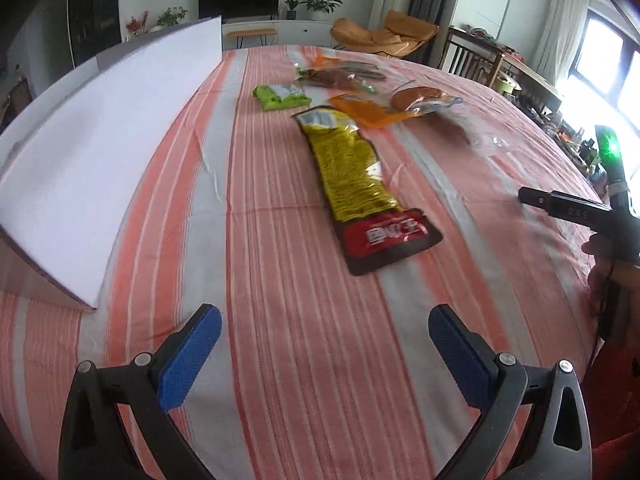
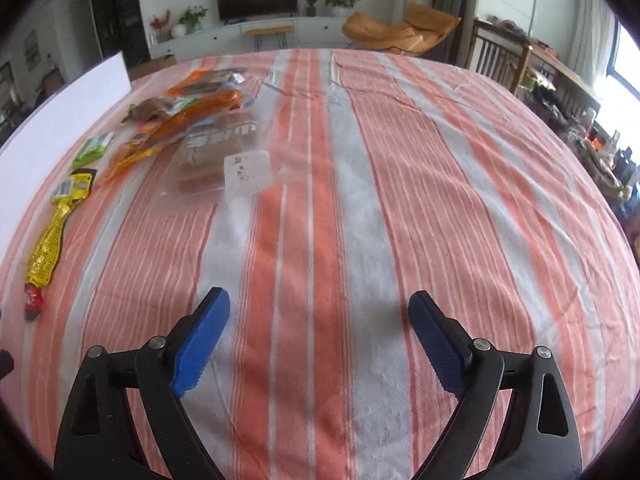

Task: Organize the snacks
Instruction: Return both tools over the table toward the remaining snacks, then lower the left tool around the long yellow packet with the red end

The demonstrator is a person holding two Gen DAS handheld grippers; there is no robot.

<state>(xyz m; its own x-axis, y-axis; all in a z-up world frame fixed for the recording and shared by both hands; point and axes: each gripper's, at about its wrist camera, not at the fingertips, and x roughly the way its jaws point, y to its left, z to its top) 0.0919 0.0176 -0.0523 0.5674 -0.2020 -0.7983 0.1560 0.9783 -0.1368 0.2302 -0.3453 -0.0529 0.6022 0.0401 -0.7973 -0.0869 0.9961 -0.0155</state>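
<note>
Several snack packs lie on a table under a striped orange, white and grey cloth. A long yellow pack with a red end lies nearest my left gripper, which is open over bare cloth with nothing between its fingers. Beyond it lie a green pack, an orange pack and a clear bread bag. In the right wrist view my right gripper is open and empty above the cloth. A clear bag of brown bread lies ahead and left, the yellow pack at far left.
A big white box stands along the table's left side, also seen as the white box. The other hand-held gripper and a person's hand enter from the right in the left wrist view. Chairs and a sideboard stand beyond the table.
</note>
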